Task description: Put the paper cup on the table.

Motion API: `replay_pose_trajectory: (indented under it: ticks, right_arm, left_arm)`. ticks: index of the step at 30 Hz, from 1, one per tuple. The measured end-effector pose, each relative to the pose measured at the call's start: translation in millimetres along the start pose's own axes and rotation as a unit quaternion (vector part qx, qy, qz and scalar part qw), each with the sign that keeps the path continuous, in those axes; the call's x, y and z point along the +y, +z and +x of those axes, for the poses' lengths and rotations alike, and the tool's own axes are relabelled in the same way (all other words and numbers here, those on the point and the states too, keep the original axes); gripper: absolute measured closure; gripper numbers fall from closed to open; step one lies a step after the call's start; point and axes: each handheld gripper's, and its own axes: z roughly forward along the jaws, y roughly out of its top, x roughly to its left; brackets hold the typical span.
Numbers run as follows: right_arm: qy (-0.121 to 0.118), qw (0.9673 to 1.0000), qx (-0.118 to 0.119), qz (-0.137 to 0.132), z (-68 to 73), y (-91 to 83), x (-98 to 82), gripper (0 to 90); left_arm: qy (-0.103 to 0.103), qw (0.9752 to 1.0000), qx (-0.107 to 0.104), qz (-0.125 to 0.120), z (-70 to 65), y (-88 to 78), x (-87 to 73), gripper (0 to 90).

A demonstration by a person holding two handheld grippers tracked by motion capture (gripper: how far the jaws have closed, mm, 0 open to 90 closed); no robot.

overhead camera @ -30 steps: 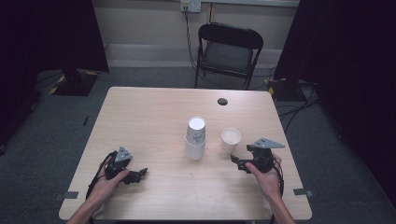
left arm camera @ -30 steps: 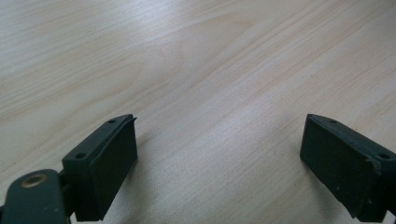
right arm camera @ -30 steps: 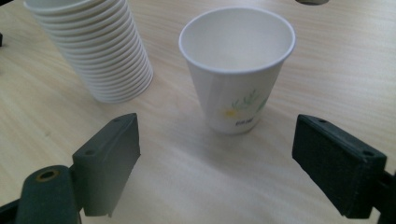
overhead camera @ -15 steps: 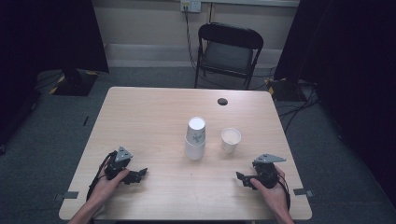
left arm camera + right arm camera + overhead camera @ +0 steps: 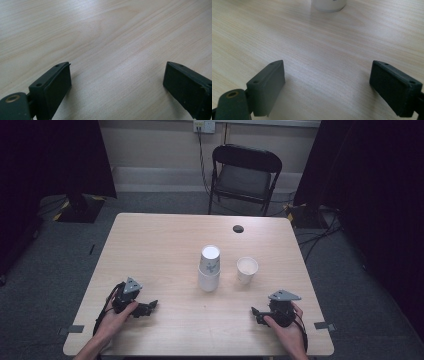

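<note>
A stack of upturned white paper cups (image 5: pixel 209 268) stands at the middle of the light wooden table (image 5: pixel 160 245). Just to its right a single white cup (image 5: pixel 247 269) stands upright. My left gripper (image 5: pixel 151 306) rests near the front left, held by a hand, its jaws wide apart over bare wood (image 5: pixel 117 85). My right gripper (image 5: pixel 255 314) sits near the front right edge, well short of the cups. It is open too (image 5: pixel 329 82), with nothing between the jaws. The base of a white cup (image 5: pixel 328 4) shows at the top of the right gripper view.
A small black round spot (image 5: pixel 238 228) marks the far right part of the tabletop. Beyond the far edge stands a black folding chair (image 5: pixel 245 175). Dark curtains hang on both sides, and cables (image 5: pixel 320 237) lie on the floor at the right.
The right gripper has drawn back from beside the single cup toward the front edge of the table. The left gripper and the cups have stayed put.
</note>
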Motion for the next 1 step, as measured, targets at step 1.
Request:
replay_pose_trajectory:
  ticks: [1]
  right_arm:
    - [0.0,1.0,0.0,0.0,0.1,0.0,0.0,12.4]
  left_arm:
    - [0.0,1.0,0.0,0.0,0.0,0.0,0.0,7.6]
